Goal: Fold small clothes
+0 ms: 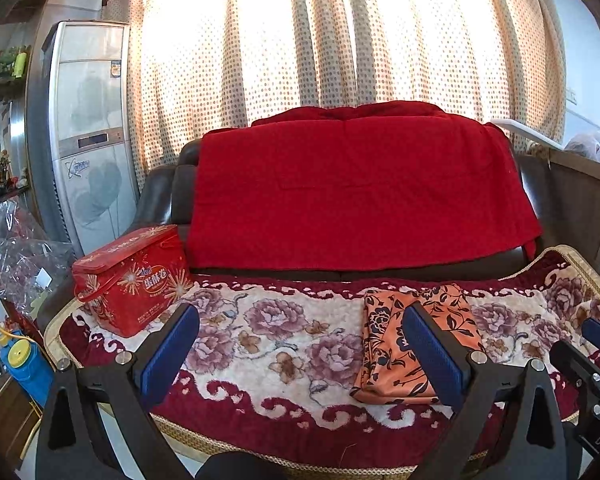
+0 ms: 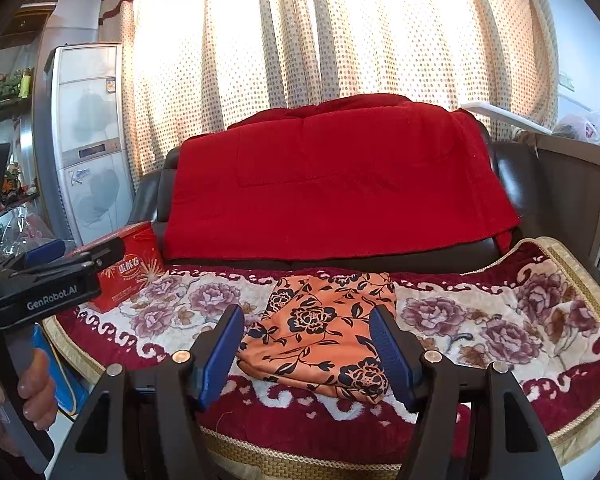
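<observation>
Folded orange cloth on sofa mat

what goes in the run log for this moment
orange floral garment: folded on sofa | left gripper: open, empty | right gripper: open, empty

An orange garment with black floral print lies folded flat on the floral blanket, just beyond the right gripper, apart from its blue pads.

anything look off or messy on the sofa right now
Nothing is spilled or damaged. The orange floral cloth lies folded on the flowered seat cover, slightly skewed, its near edge a bit rumpled. A red tin box sits at the seat's left end, clear of the cloth. Both grippers are open and hold nothing.
</observation>
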A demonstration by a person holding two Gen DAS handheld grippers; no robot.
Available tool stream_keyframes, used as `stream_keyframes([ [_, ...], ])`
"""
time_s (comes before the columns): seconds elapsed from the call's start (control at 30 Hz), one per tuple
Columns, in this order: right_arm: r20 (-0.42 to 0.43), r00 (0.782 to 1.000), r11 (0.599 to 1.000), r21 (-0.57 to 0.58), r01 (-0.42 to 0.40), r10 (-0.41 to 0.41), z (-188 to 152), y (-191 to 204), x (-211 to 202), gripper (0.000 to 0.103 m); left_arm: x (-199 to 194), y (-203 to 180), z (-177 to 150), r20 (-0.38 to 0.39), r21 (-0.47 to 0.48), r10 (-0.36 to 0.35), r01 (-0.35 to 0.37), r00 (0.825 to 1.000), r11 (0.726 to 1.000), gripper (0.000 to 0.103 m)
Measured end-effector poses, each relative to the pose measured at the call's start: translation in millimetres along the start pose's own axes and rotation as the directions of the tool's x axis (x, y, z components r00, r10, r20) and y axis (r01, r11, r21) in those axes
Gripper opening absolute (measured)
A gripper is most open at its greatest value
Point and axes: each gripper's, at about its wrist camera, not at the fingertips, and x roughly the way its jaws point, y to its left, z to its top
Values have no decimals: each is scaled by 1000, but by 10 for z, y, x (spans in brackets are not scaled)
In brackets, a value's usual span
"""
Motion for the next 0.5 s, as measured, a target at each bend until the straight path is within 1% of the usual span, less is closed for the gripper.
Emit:
stream_keyframes([
  [0.27,0,1000,999,-48,22,-22,57,151,-12,69,6,43,-3,3,-2,0,0,1000,1000,101],
  [0.5,-2,999,998,-43,48,-48,116,198,-31,69,-65,96,13,17,2,9,-9,1000,1000,101],
])
